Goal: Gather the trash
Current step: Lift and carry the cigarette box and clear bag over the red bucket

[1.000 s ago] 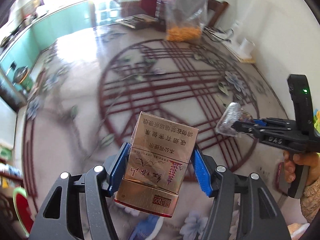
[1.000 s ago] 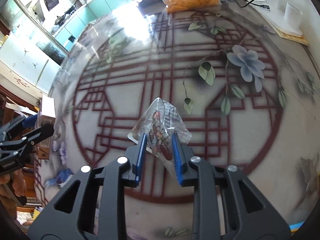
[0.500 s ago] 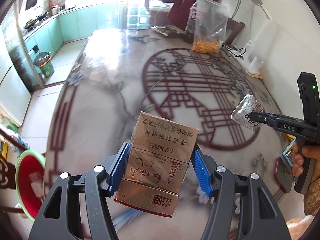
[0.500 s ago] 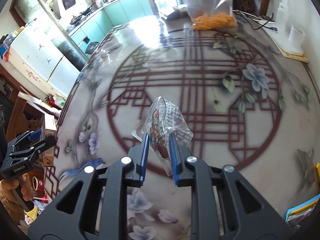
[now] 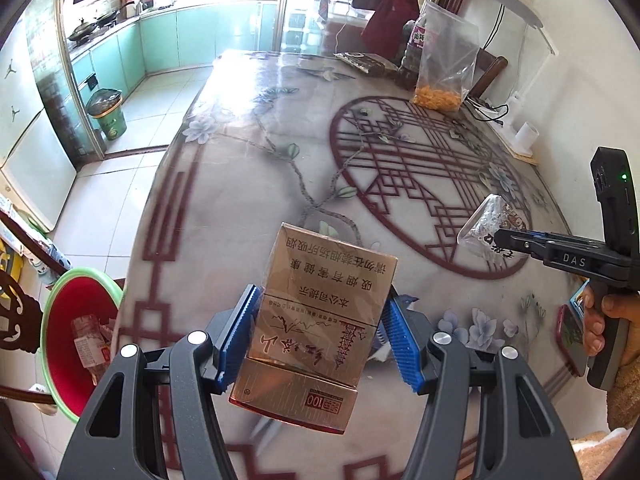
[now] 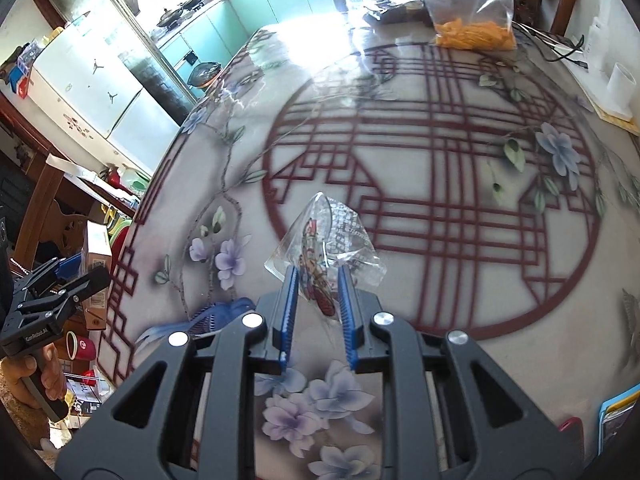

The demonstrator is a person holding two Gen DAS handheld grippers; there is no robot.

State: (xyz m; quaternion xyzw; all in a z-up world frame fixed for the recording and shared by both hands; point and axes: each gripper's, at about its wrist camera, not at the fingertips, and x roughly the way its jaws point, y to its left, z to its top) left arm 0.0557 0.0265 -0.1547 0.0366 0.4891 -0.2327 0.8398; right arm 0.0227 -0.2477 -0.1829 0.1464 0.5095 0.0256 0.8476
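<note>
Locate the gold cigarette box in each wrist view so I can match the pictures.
Left wrist view: the gold cigarette box fills the lower centre, clamped in the left gripper.
Right wrist view: at the far left edge, only a part of it shows, beyond that gripper's fingers.
Shared landmark: the bag of orange snacks at the table's far end.

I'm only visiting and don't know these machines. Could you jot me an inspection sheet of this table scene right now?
Surface: patterned table, glossy, red lattice and flowers.
Job's things: cigarette pack and clear wrapper, both lifted; red bin on the floor, trash inside.
Clutter: bag of orange snacks, white cup, phone.
Grippers: left gripper jaws clamp the pack; right gripper jaws pinch the wrapper.
Cables: black cord by the wall.
Surroundings: kitchen with teal cabinets.
</note>
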